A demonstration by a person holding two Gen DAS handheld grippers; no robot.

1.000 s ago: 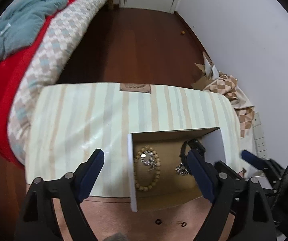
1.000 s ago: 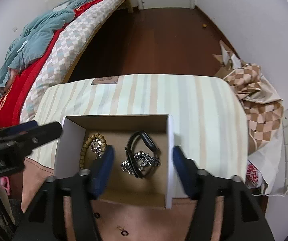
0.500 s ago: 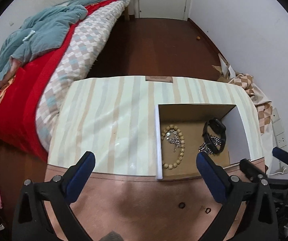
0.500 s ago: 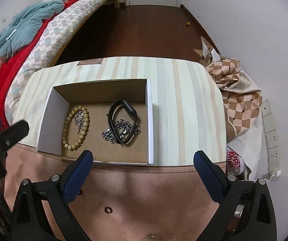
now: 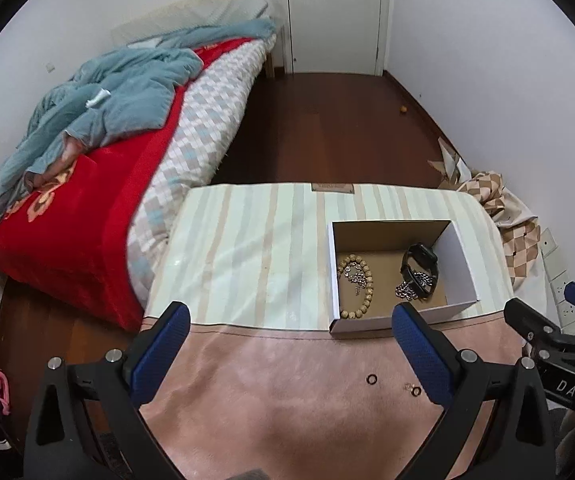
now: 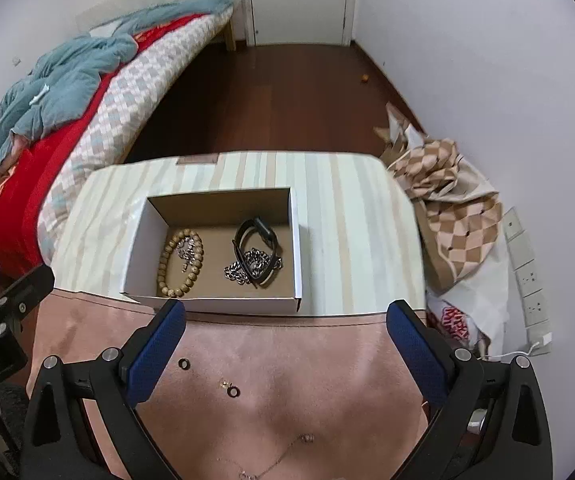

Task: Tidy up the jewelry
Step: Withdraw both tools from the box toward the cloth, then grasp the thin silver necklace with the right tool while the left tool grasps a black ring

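A white cardboard box (image 5: 457,252) (image 6: 143,236) sits on the striped cloth. Inside lie a wooden bead bracelet (image 5: 357,286) (image 6: 179,262), a black band (image 5: 419,264) (image 6: 257,236) and a silver chain (image 5: 409,288) (image 6: 247,268). On the pink mat (image 5: 287,400) (image 6: 307,380) near me lie two small rings (image 5: 371,379) (image 6: 183,363) (image 6: 233,391) and a thin necklace (image 6: 279,456). My left gripper (image 5: 287,344) is open and empty, above the mat left of the box. My right gripper (image 6: 287,340) is open and empty, above the mat in front of the box.
A bed (image 5: 87,184) with a red blanket and blue quilt stands at the left. A checkered bag (image 6: 455,216) and wall sockets (image 6: 527,272) are at the right. Dark wood floor (image 5: 327,128) leads to a white door (image 5: 335,16).
Both grippers have pulled back and up from the box and opened wider. The mat with the rings and necklace has come into view. The jewelry in the box has not moved.
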